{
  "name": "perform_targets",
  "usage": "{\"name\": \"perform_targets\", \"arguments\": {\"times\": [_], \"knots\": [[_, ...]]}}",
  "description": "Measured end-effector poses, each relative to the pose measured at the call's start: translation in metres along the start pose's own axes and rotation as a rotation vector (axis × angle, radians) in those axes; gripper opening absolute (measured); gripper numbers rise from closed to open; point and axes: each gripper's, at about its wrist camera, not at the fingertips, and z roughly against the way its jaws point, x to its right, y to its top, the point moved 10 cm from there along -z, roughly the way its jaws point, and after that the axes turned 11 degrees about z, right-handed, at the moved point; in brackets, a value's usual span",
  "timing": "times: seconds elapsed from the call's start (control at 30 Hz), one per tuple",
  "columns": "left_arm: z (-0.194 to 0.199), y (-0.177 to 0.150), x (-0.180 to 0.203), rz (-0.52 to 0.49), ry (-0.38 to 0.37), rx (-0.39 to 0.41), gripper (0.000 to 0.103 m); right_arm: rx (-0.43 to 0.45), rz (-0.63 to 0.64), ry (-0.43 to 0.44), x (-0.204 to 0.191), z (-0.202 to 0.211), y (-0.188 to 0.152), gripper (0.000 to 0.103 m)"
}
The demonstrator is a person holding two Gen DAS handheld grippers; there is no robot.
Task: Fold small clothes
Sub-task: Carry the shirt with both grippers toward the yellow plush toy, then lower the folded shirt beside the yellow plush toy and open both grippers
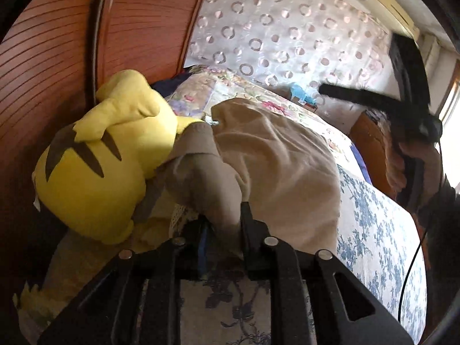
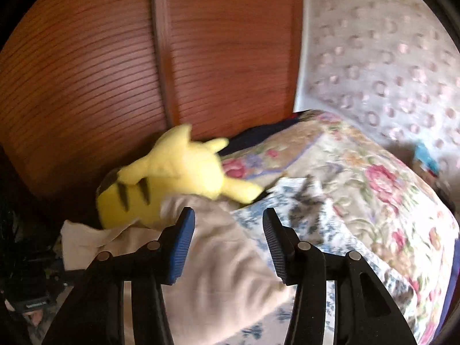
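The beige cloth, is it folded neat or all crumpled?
Crumpled. The beige cloth lies rumpled on the bed, one bunched end pinched in the left gripper.

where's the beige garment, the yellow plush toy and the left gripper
beige garment (image 1: 276,155), left wrist view, its wrinkled middle
yellow plush toy (image 1: 95,184), left wrist view, its striped back
left gripper (image 1: 224,227), left wrist view, between its fingertips, shut on a garment fold
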Motion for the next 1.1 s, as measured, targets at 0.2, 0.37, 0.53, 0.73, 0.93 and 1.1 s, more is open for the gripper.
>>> {"name": "perform_targets", "arguments": {"times": [0.2, 0.37, 0.53, 0.73, 0.93, 1.1], "knots": [[0.013, 0.006, -0.014, -0.009, 0.052, 0.050, 0.028, -0.059, -0.074, 0.003, 0.005, -0.018, -0.044, 0.051], [0.028, 0.011, -0.019, -0.063, 0.101, 0.107, 0.031, -0.077, -0.127, -0.019, 0.008, -0.032, -0.055, 0.051], [0.050, 0.012, 0.000, -0.138, 0.069, 0.175, 0.054, -0.047, -0.149, -0.052, 0.002, 0.001, -0.064, 0.051], [0.073, 0.006, 0.042, -0.229, 0.008, 0.217, 0.084, 0.017, -0.167, -0.101, -0.014, 0.059, -0.082, 0.051], [0.083, -0.010, 0.085, -0.305, -0.044, 0.213, 0.087, 0.069, -0.181, -0.169, -0.035, 0.107, -0.104, 0.051], [0.088, -0.030, 0.117, -0.357, -0.076, 0.204, 0.087, 0.094, -0.204, -0.231, -0.053, 0.144, -0.129, 0.059]]}}
